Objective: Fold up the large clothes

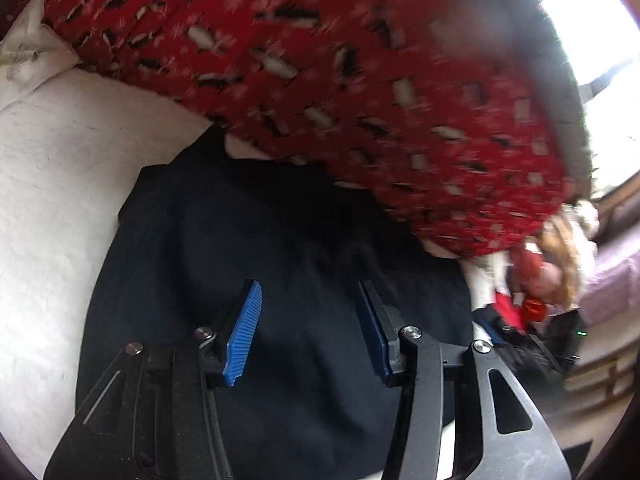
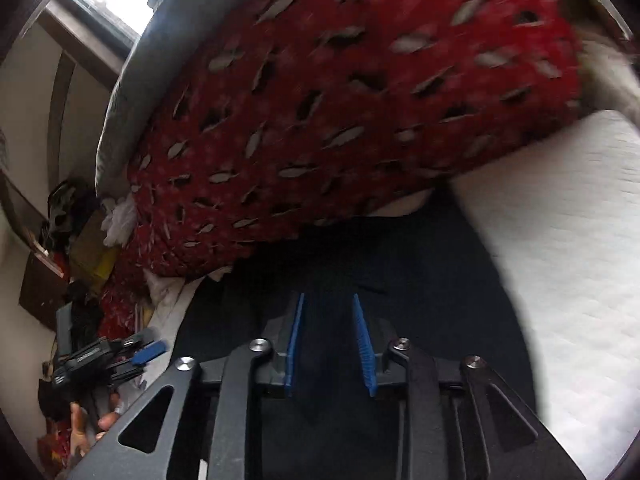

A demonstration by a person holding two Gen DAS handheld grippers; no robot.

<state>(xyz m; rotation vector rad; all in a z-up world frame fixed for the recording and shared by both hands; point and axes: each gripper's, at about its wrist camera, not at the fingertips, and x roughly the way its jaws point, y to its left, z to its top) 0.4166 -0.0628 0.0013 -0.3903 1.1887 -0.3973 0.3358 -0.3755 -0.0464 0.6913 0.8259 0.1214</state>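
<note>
Lying on the white bed (image 1: 52,184) beside a red blanket (image 1: 304,64), the dark garment (image 1: 256,240) sits beneath both grippers: left gripper (image 1: 308,332) spread wide, empty; right gripper (image 2: 330,344) narrower, apparently pinching a fold. Uneven grip could bunch cloth.

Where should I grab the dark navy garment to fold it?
Take the dark navy garment at its bare edge beside the white bedding, coming in low from that side; its far end is tucked under the red patterned blanket.
</note>
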